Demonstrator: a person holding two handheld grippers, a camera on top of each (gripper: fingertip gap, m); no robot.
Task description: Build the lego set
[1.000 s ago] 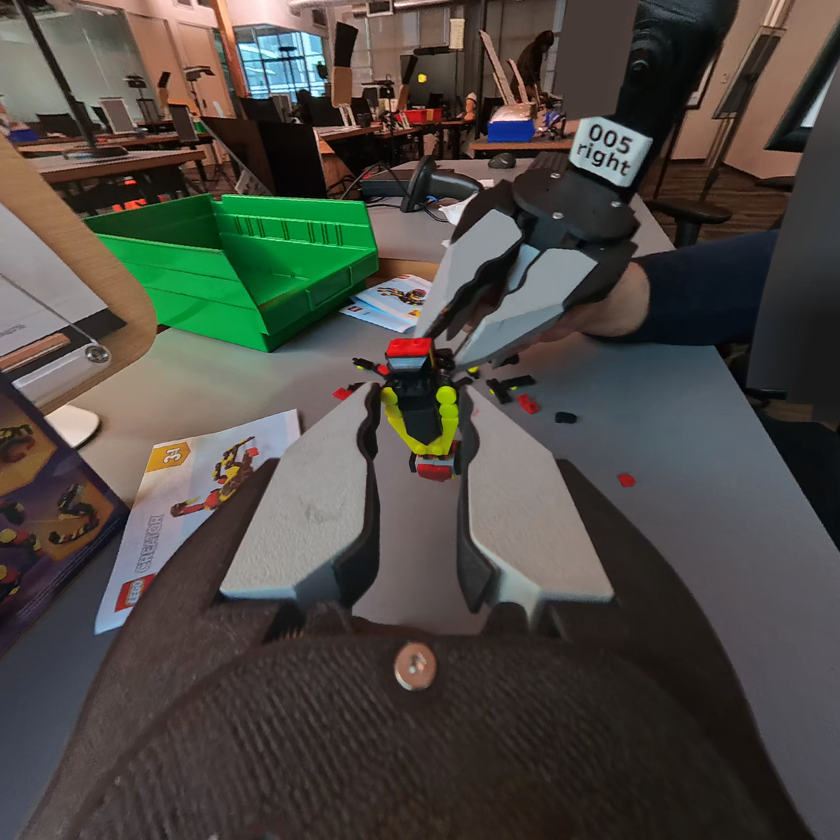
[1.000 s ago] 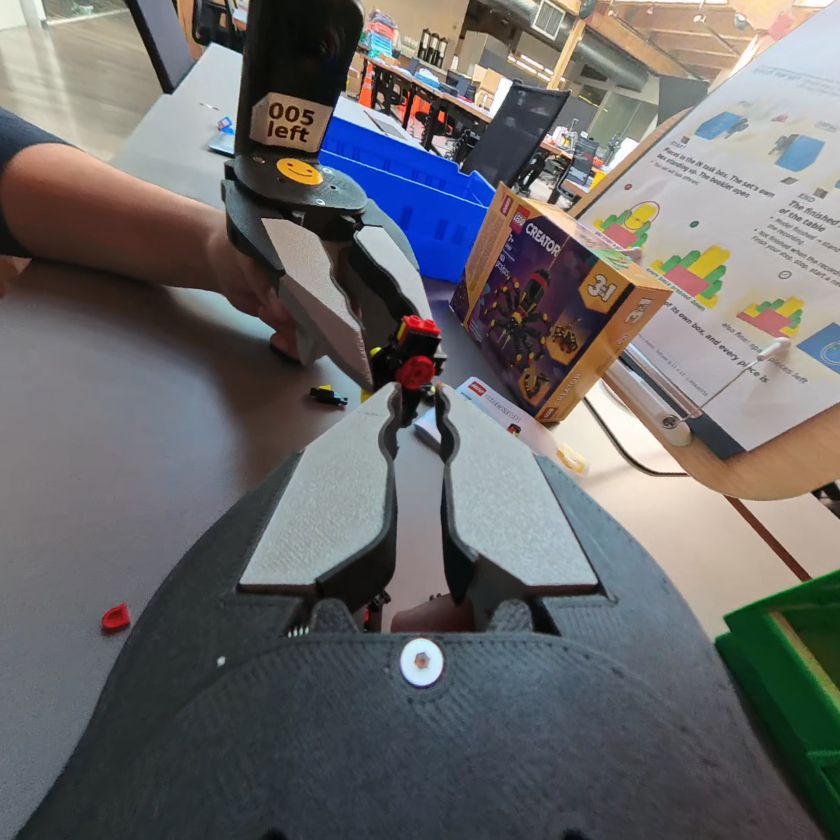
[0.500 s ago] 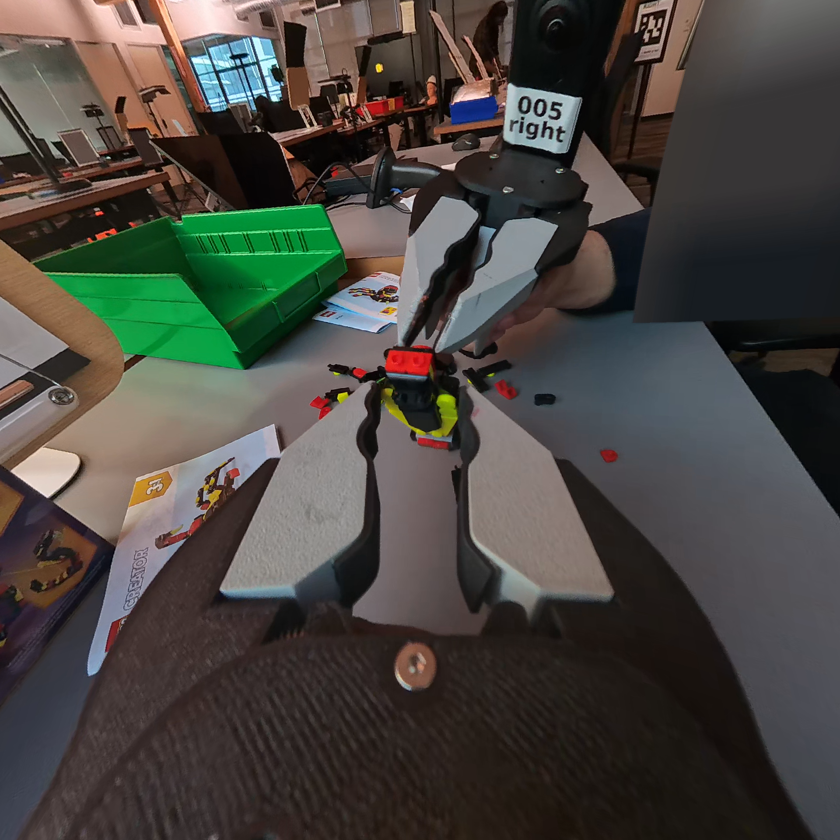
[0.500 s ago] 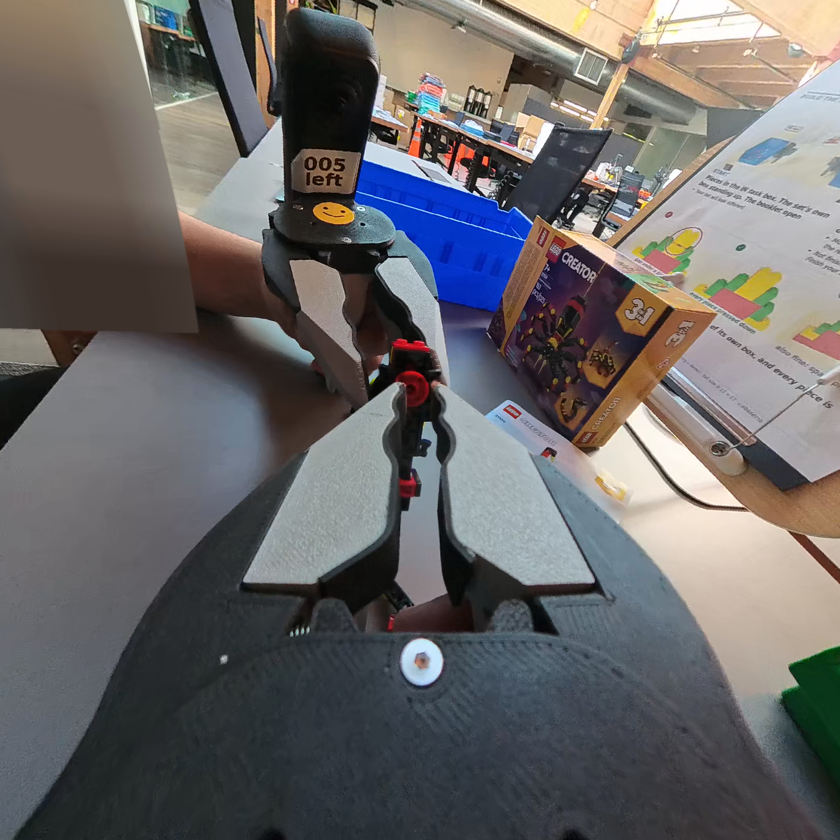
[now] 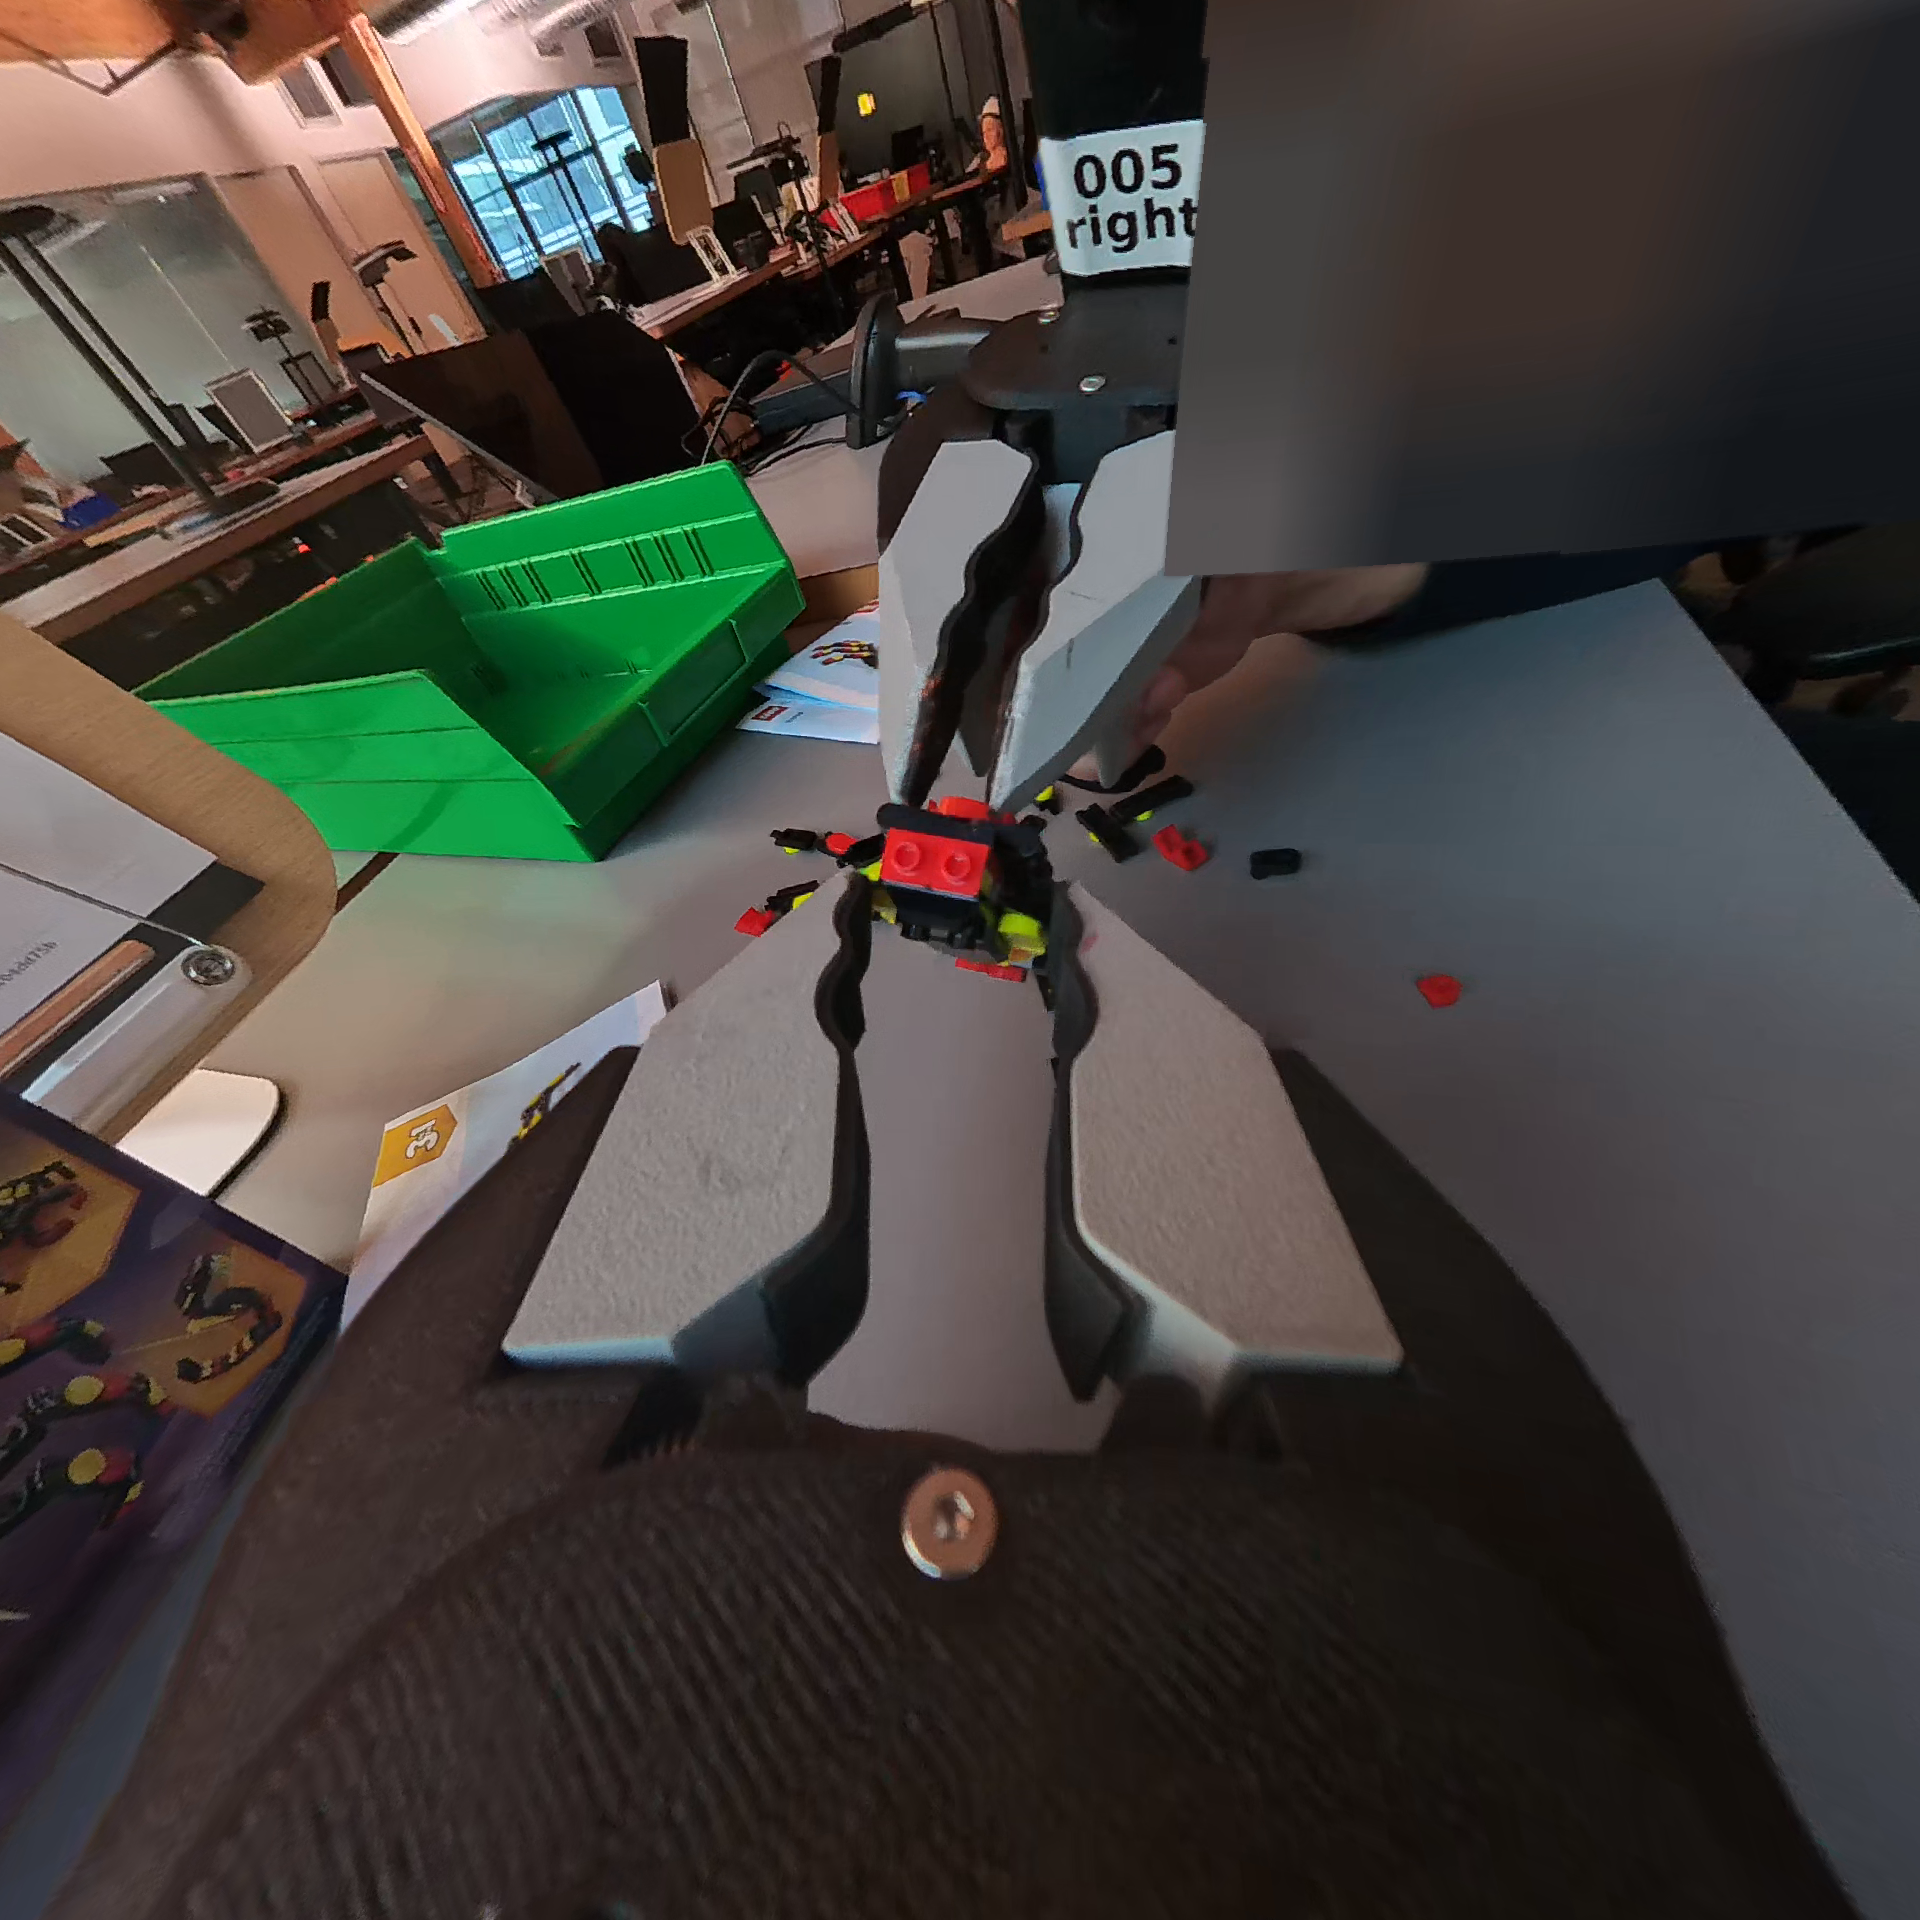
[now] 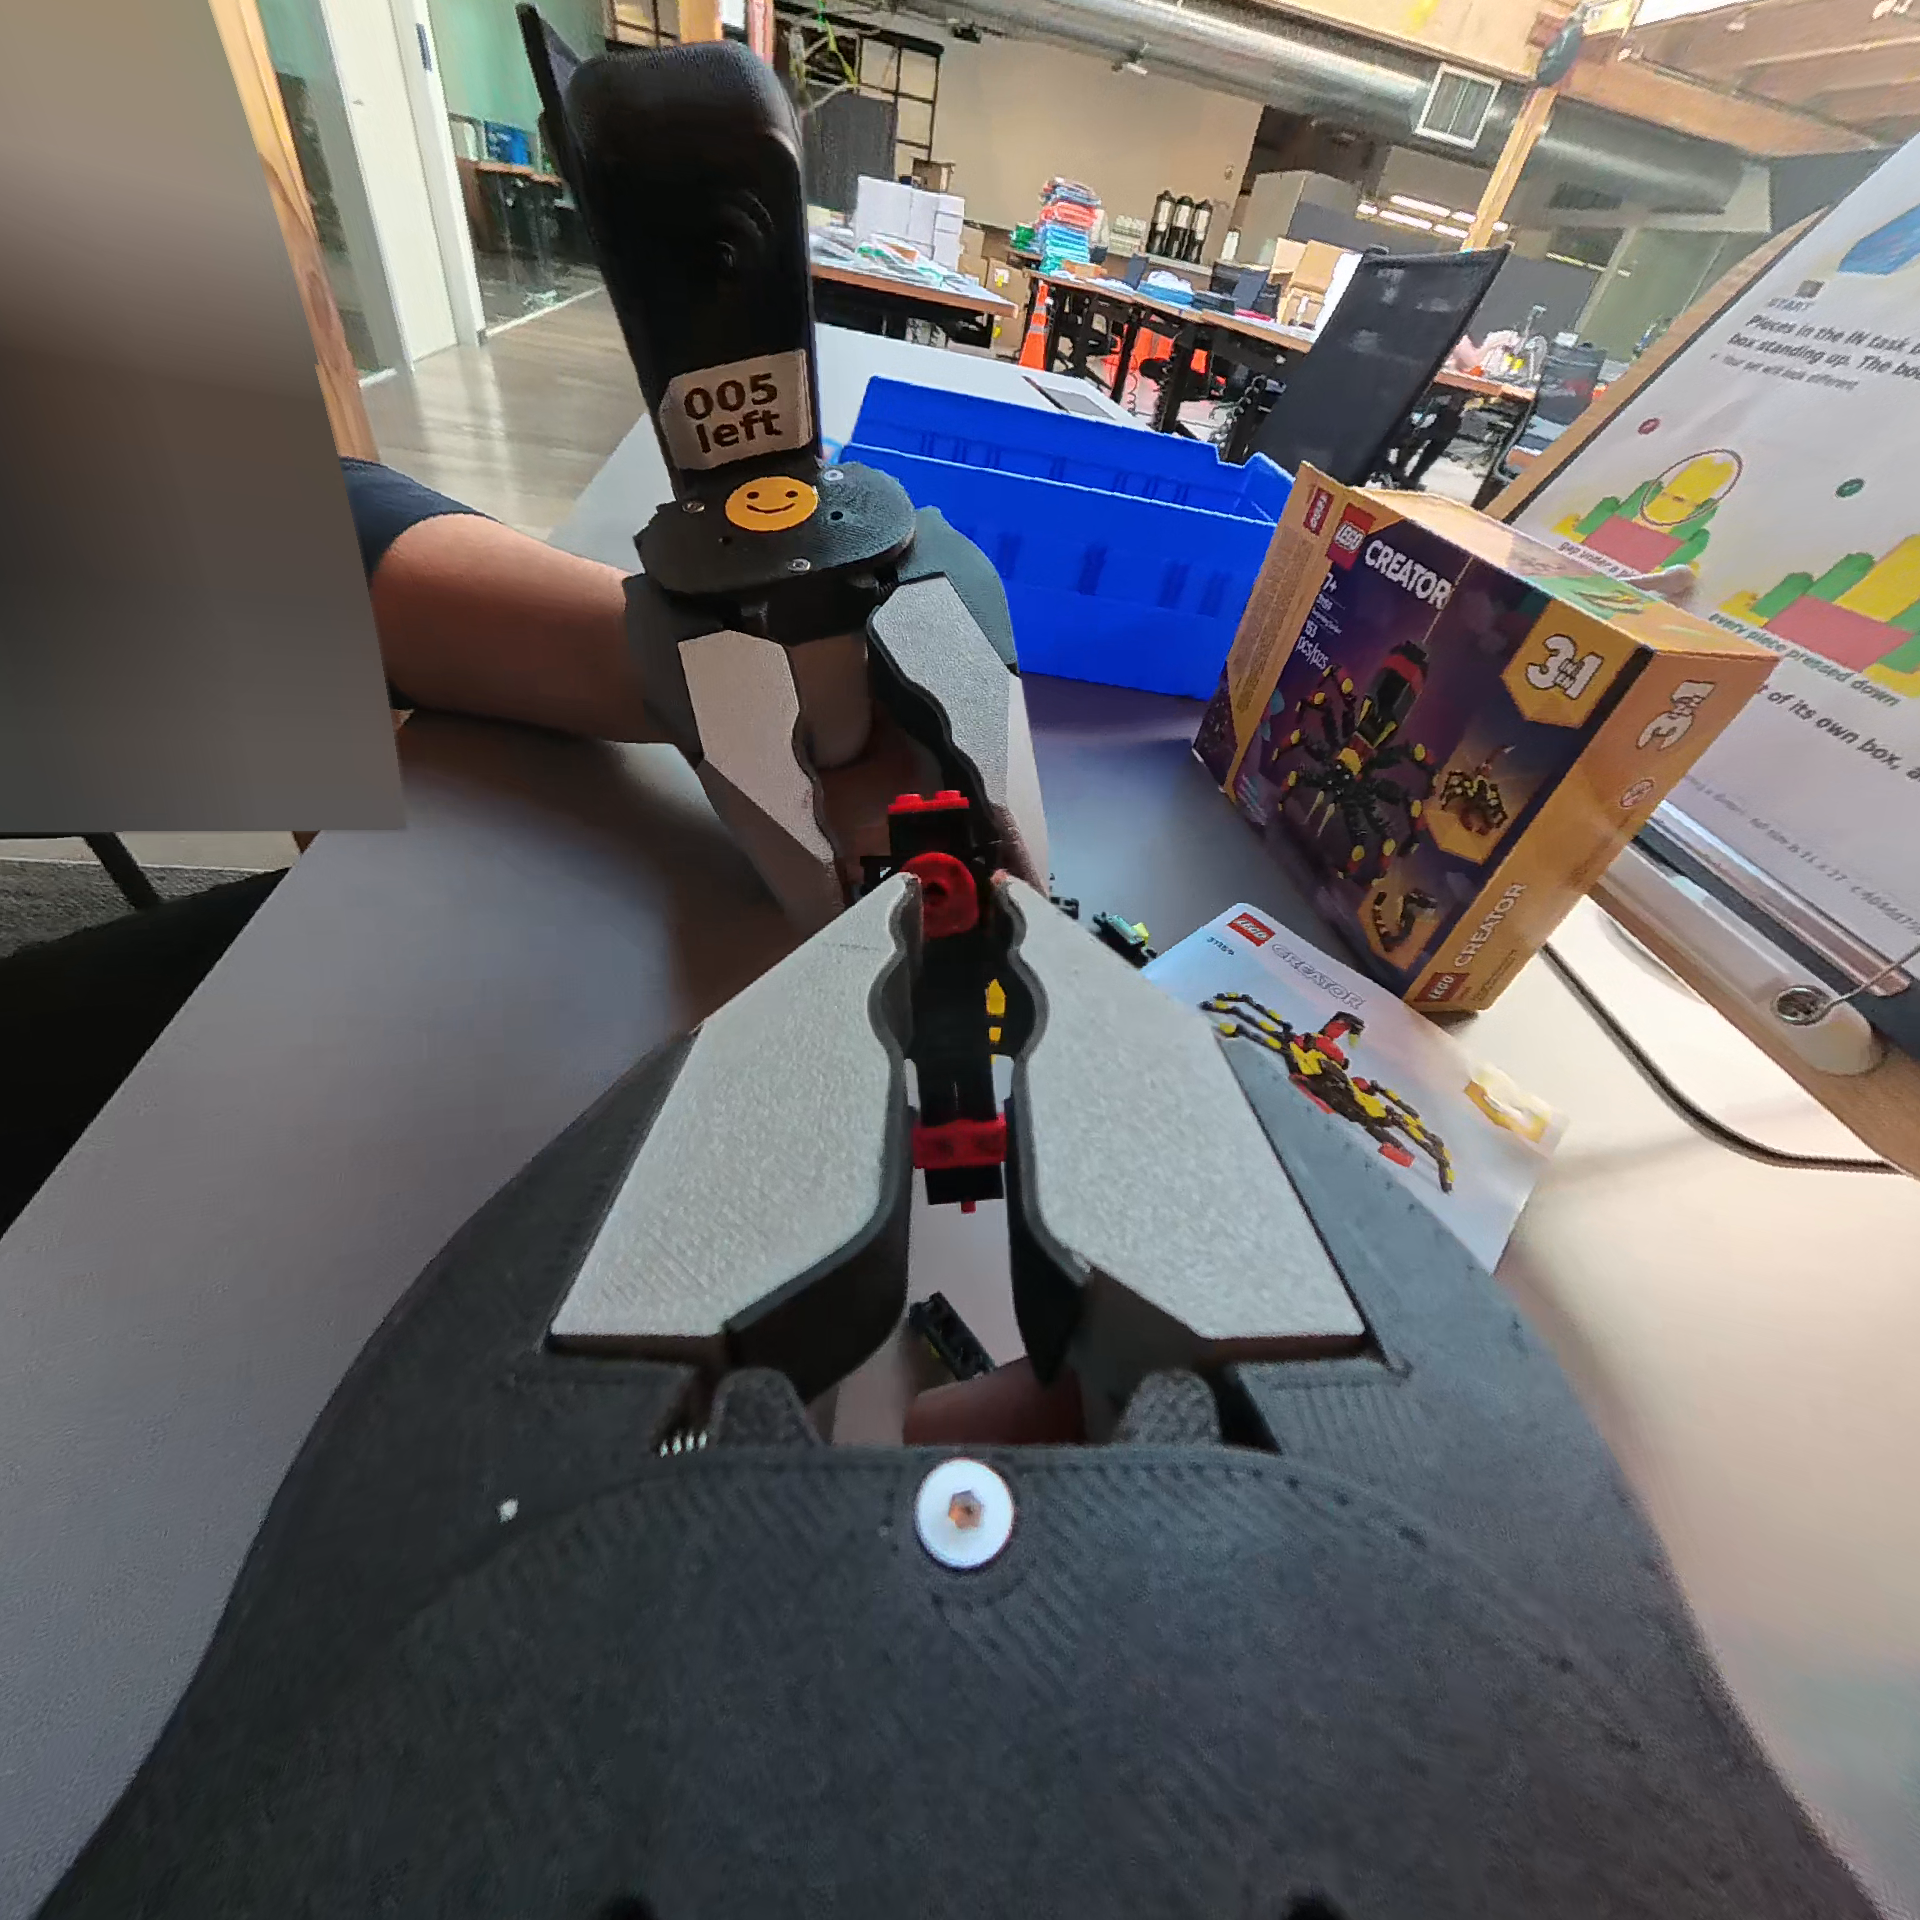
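A large open workshop with rows of desks is stretching out behind a grey table [image 5: 1558, 1039]. Near the middle of the table, the left gripper [image 5: 956, 914] is clamping a small brick model [image 5: 951, 883] of black, red and yellow pieces between its two fingertips, its fingers standing moderately apart around the model's body. The right gripper [image 6: 956, 894] is meeting it from the opposite side, its jaws narrowed onto a slim black and red brick piece [image 6: 951, 1039] that is running back between its fingers; a round red part at that piece's tip is sitting right at the model.

Loose red and black bricks [image 5: 1174, 842] are lying scattered on the table just beyond the model, toward the person's side. A green bin [image 5: 468, 707] is standing toward the far edge in the left view, with a folded leaflet [image 5: 821, 686] beside it. A blue bin [image 6: 1091, 561] is sitting toward the opposite edge behind the left gripper. A yellow and purple toy box [image 6: 1455, 748] is standing near the instruction booklet [image 6: 1351, 1081], next to a wooden display board [image 6: 1818, 416] bearing a printed sheet.
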